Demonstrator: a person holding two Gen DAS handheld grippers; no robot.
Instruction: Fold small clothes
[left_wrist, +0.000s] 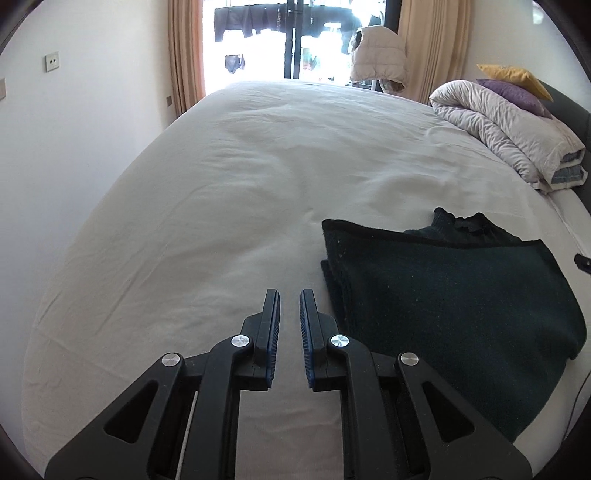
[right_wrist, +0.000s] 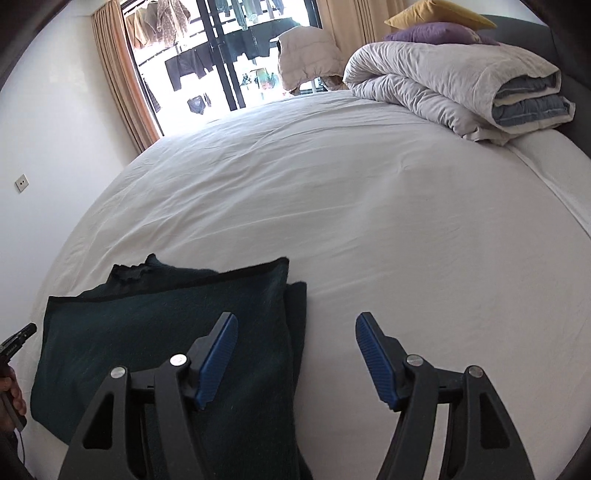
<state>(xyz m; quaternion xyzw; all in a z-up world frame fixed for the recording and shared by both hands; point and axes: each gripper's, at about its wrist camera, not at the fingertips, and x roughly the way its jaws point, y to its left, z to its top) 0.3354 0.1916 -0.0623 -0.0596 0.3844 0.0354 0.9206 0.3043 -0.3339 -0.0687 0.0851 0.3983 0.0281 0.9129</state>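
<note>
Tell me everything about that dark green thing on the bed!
The dark green garment looks like a thick, fuzzy knit, maybe a sweater, with a frilly edge poking out at the far end. It is folded over itself into a rough rectangle and lies flat on the white bedsheet. Neither gripper touches it; the right gripper hovers open above its edge.

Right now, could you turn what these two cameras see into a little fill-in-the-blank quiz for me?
1. The dark green garment lies on a ____ bedsheet.
2. The right gripper has its jaws ____.
3. On the rolled duvet, a yellow pillow rests on a ____ one.

Missing words: white; open; purple
</note>
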